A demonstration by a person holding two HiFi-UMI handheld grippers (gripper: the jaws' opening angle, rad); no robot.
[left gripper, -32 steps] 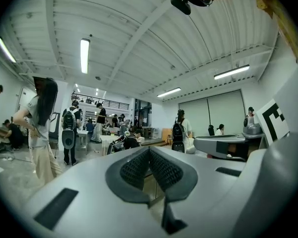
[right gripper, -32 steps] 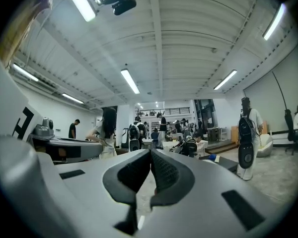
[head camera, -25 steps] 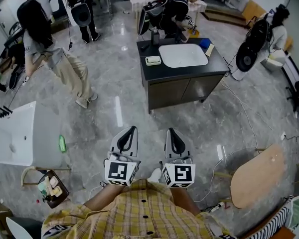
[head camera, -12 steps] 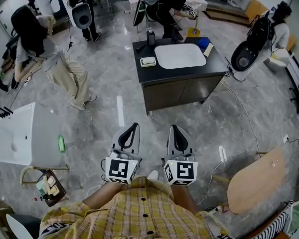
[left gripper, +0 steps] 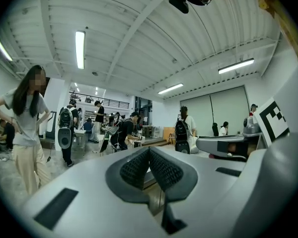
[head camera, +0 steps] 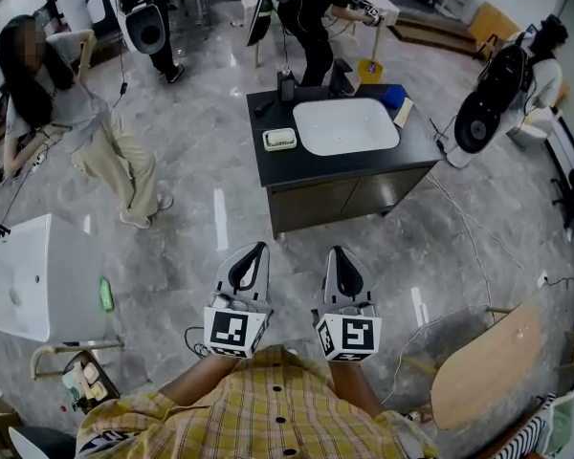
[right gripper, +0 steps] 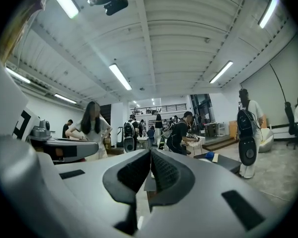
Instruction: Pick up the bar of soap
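Note:
The bar of soap (head camera: 279,139) lies pale in a small white dish on the left part of a black sink cabinet (head camera: 268,165), beside its white basin (head camera: 344,125). Both grippers hang close to the person's body, well short of the cabinet, over the floor. My left gripper (head camera: 253,249) points toward the cabinet with its jaws pressed together and nothing between them. My right gripper (head camera: 336,251) is beside it, also shut and empty. In the left gripper view (left gripper: 149,150) and the right gripper view (right gripper: 150,152) the ribbed pads touch; the soap is hidden there.
A white basin unit (head camera: 29,271) stands at the left and a wooden oval board (head camera: 483,361) at the lower right. A cable (head camera: 459,208) runs across the grey marble floor. Several people with backpack rigs (head camera: 483,113) stand around the room.
The black cabinet has drawn a little closer and lower in the head view as the person walks forward. Both grippers keep their place and stay shut.

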